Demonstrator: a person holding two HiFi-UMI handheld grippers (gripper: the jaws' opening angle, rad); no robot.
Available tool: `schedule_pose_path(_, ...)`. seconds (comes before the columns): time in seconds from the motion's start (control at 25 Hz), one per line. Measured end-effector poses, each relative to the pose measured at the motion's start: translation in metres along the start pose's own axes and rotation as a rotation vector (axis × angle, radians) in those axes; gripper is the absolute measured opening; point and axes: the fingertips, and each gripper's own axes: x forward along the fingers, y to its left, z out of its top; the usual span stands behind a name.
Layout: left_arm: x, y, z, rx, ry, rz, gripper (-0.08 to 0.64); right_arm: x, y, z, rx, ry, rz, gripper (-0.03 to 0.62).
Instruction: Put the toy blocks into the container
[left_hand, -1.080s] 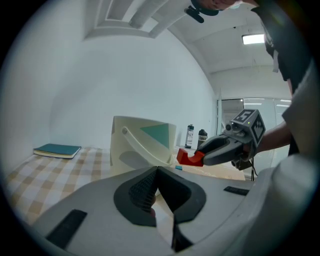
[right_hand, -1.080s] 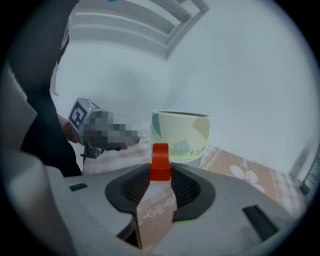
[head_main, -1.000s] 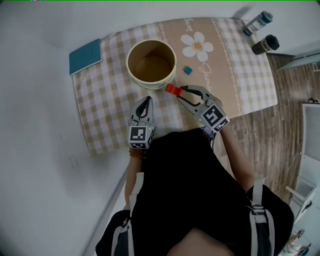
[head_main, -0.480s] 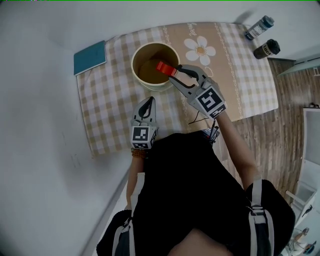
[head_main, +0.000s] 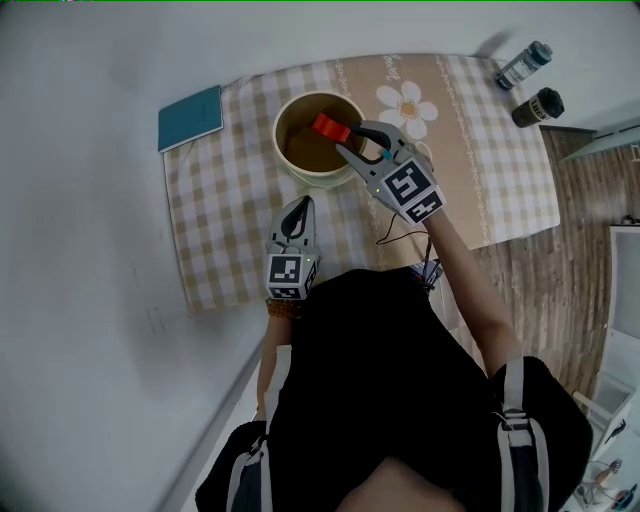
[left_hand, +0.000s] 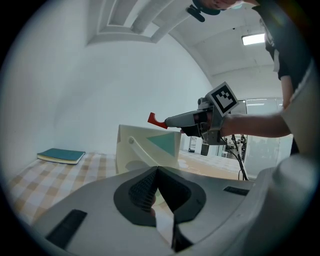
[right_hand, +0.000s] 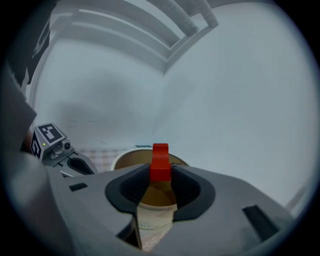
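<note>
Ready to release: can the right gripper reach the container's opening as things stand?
Probably yes. The right gripper holds the red block above the cream container; nothing covers its open mouth, and the left gripper sits off to the side.

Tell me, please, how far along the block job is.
Done: nothing visible; no block shows inside the container. In hand: the right claw grips a red block over the container's mouth; the left claw is shut and empty. Left: release the block; whether more blocks remain, I can't tell.
</note>
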Motion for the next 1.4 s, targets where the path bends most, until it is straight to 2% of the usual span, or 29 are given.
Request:
schedule_pose_path(0.92,0.003,-0.001,-0.005,0.003,0.013,-0.018,-0.009,0.002,-0.004,-0.005,-0.01,-0.011,-0.017,0.132)
schedule_pose_path(1.2,0.004,-0.001,-0.005,0.003,0.018,-0.019,-0.009,-0.014,-0.026,-0.014,0.026,-0.024,-0.08,0.131)
schedule_pose_path(1.4,0.005,-0.003,-0.008,0.003,0.027,-0.024,-0.009,-0.041,-0.059,-0.025,0.12,-0.063,-0.154,0.104)
